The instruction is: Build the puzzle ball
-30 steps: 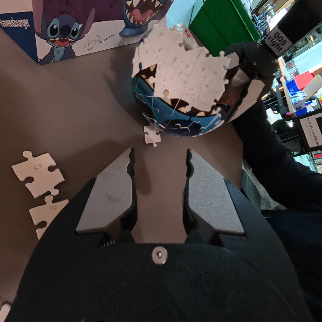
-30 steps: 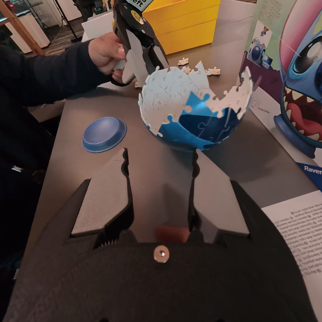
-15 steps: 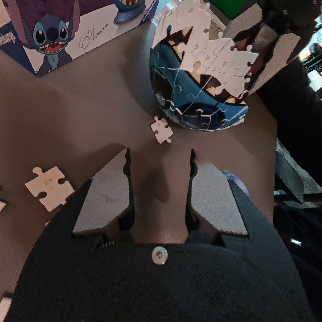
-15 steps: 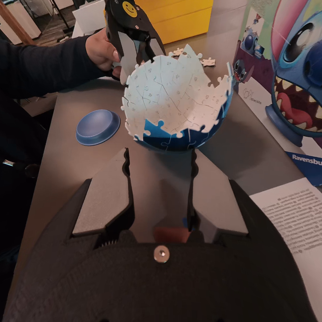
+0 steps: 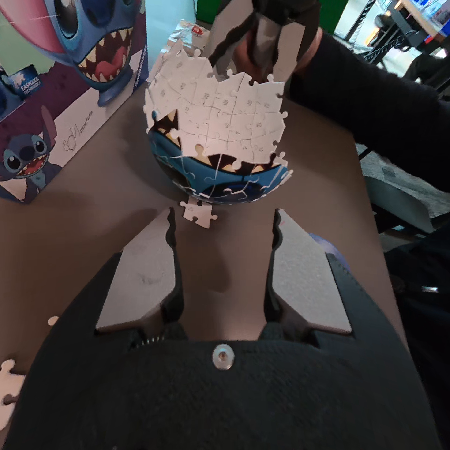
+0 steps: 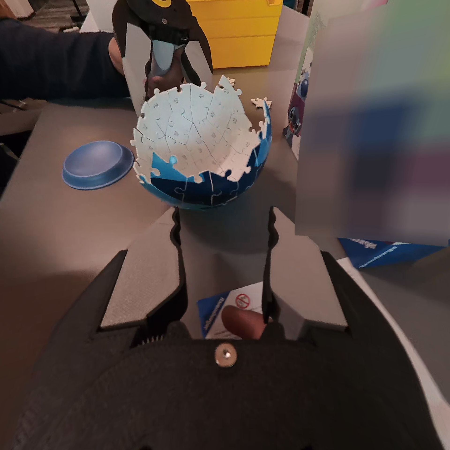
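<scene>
The half-built puzzle ball (image 5: 216, 146) is an open shell, blue outside and white inside, resting on the brown table. It also shows in the right wrist view (image 6: 202, 151). My left gripper (image 5: 223, 213) is open and empty, its tips just short of the ball's base. One loose white piece (image 5: 198, 214) lies flat between the tips and the ball. My right gripper (image 6: 222, 210) is open and empty on the opposite side, its tips close to the ball's lower wall. Each gripper shows behind the ball's rim in the other's view.
The picture-printed puzzle box (image 5: 48, 109) stands left of the ball. A blue round stand (image 6: 97, 165) sits on the table beside the ball. A yellow bin (image 6: 238, 36) stands at the back. A leaflet (image 6: 219, 314) lies under my right gripper. Loose pieces (image 5: 7, 375) lie nearby. About 15 centimetres separates my left fingertips from my right.
My left gripper has swung round to face the ball squarely, close to the loose piece. The right gripper has shifted over the leaflet, looking more down into the shell. Both stayed open.
</scene>
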`<move>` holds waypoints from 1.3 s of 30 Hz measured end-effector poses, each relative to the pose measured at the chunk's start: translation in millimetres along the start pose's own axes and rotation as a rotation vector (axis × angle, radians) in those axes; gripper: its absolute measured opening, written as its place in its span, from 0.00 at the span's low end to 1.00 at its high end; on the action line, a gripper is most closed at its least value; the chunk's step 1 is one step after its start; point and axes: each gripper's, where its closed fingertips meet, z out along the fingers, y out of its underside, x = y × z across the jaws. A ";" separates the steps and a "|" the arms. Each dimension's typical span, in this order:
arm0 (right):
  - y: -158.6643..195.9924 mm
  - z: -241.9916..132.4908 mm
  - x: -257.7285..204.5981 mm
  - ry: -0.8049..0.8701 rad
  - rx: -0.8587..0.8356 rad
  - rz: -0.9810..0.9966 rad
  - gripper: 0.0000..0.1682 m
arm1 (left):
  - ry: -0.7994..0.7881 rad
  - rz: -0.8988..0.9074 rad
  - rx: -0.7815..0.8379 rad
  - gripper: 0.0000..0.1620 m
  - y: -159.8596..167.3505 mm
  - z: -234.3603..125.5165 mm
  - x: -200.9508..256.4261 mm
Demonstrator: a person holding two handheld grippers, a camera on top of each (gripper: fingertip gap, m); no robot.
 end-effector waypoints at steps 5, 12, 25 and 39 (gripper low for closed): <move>1.9 4.8 7.9 0.026 -0.030 -0.123 0.43 | -0.081 0.059 -0.067 0.49 7.2 10.2 -11.3; 8.3 20.3 5.3 -0.039 -0.102 -0.148 0.50 | -0.143 0.145 -0.098 0.49 6.9 22.3 -11.0; 5.4 30.7 -8.6 -0.094 -0.106 -0.176 0.50 | -0.094 0.124 -0.060 0.48 -2.1 29.9 -6.2; 0.6 34.8 -13.7 -0.100 -0.088 -0.179 0.49 | -0.110 0.170 -0.107 0.49 6.6 30.7 -10.0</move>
